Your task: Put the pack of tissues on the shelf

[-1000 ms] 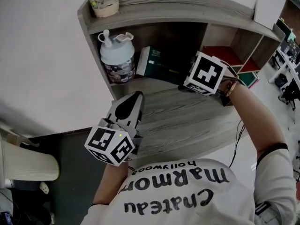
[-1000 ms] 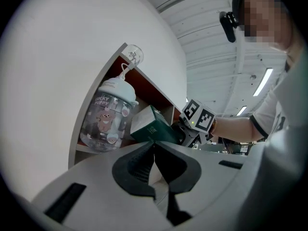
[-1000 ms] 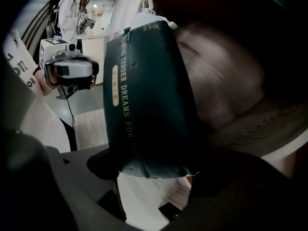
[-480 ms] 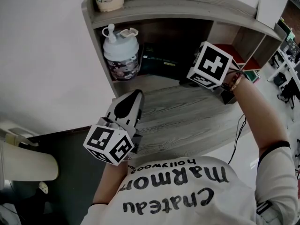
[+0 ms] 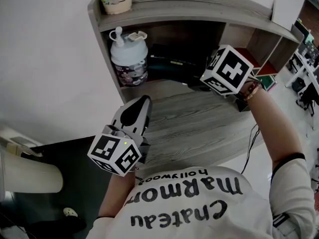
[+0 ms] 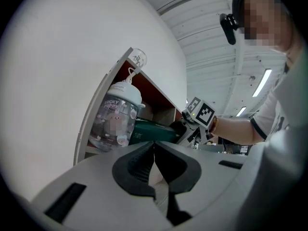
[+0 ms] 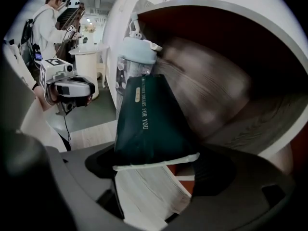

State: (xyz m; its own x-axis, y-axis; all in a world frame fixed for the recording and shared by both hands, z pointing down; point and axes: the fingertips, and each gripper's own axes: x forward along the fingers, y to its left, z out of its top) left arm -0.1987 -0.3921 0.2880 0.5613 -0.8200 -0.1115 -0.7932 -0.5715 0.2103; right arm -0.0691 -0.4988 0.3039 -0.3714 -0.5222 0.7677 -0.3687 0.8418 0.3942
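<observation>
Now my right tool (image 7: 156,170), whose jaws have just been opening, stands released around the near end of the pack of tissues (image 7: 149,119), which lies on the shelf (image 7: 264,114) straight ahead, long axis along my retreat line.

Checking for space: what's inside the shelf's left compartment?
A clear bottle with a pale lid and, beside it, the dark green pack of tissues. Whatever stands behind them is covered.
</observation>
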